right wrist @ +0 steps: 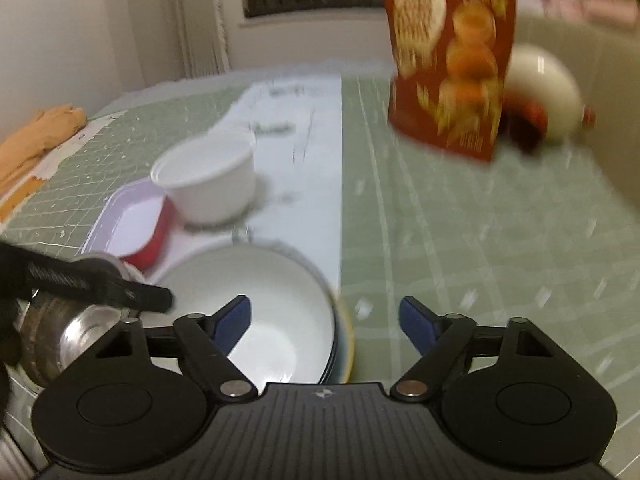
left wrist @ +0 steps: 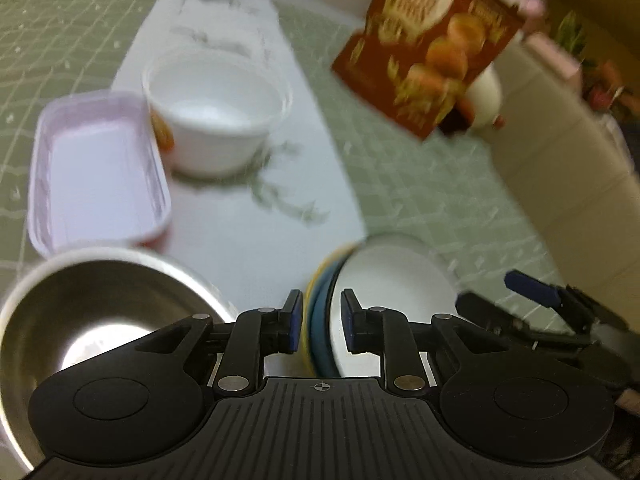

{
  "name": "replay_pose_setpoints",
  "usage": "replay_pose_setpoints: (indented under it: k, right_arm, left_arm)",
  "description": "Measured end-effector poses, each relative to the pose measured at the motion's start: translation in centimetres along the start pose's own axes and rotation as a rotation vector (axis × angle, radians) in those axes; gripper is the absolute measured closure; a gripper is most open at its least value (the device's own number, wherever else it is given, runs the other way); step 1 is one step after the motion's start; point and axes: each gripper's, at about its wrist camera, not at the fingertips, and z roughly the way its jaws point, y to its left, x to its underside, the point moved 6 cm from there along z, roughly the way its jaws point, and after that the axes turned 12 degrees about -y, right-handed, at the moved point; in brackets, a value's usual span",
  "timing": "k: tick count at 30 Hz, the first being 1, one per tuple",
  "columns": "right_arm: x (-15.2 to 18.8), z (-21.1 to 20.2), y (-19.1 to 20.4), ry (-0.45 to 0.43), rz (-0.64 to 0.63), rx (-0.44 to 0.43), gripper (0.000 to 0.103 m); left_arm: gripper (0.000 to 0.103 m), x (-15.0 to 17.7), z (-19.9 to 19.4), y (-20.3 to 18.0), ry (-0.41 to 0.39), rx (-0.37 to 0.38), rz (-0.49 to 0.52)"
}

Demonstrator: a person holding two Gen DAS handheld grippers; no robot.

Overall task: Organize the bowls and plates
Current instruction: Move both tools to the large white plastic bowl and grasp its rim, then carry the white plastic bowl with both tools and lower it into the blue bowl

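The left gripper [left wrist: 320, 322] is clamped on the near rim of the nested stack of bowls [left wrist: 384, 292]: one blue pad sits outside the yellow and blue outer bowls, the other inside the white inner bowl, and the stack looks tipped up on edge in the left wrist view. From the right wrist camera the same stack [right wrist: 280, 312] sits low and centre, white bowl on top, blue and yellow rims peeking out beneath, at the near end of a long white paper sheet [right wrist: 308, 152] laid on a pale green gridded cutting mat [right wrist: 480, 240].

The right gripper [right wrist: 324, 322] is spread wide with nothing between its blue pads; its left finger hangs over the white bowl's interior, its right finger over bare mat.

To the left of the stack sits a shiny round stainless steel bowl [left wrist: 92, 316]. Further back, a shallow rectangular pink-and-white tray with a red underside [left wrist: 100, 168] lies just beside a white round plastic tub [left wrist: 216, 108], which stands on the paper. A red-brown carton printed with baked goods [right wrist: 452, 60] stands upright at the far right, a white rounded object [right wrist: 544, 84] behind it. An orange cloth [right wrist: 36, 136] lies at the table's far left edge. Both views are blurred
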Motion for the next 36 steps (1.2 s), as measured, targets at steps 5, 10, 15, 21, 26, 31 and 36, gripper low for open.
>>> replay_pose_setpoints:
  k: [5, 10, 15, 21, 26, 31, 36]
  right_arm:
    - [-4.6, -0.9, 0.9, -0.056, -0.120, 0.027, 0.010]
    - [-8.8, 2.2, 2.3, 0.005, -0.008, -0.079, 0.010]
    - [-11.4, 11.1, 3.0, 0.131, 0.173, -0.103, 0.010]
    - [-10.6, 20.5, 5.7, 0.237, 0.243, -0.076, 0.014]
    - [-7.4, 25.1, 7.2, 0.384, 0.289, -0.068, 0.024]
    - [-5.1, 26.6, 7.6, 0.493, 0.360, -0.113, 0.051]
    - [-6.2, 23.8, 7.5, 0.452, 0.369, -0.144, 0.054]
  left_arm:
    - [0.080, -6.1, -1.6, 4.3, -0.130, -0.105, -0.088]
    - [0.080, -11.6, 0.9, 9.8, -0.189, -0.224, -0.155]
    - [0.080, -14.2, 5.6, 13.0, -0.159, -0.284, -0.124]
    - [0.080, -14.1, 9.1, 15.5, -0.101, -0.194, -0.173]
    - [0.079, -13.4, 11.7, 16.3, -0.070, -0.162, -0.155]
    - [0.077, -12.7, 12.7, 14.6, -0.029, -0.118, -0.111]
    - [0.073, -12.4, 9.9, 11.3, -0.059, -0.128, -0.037]
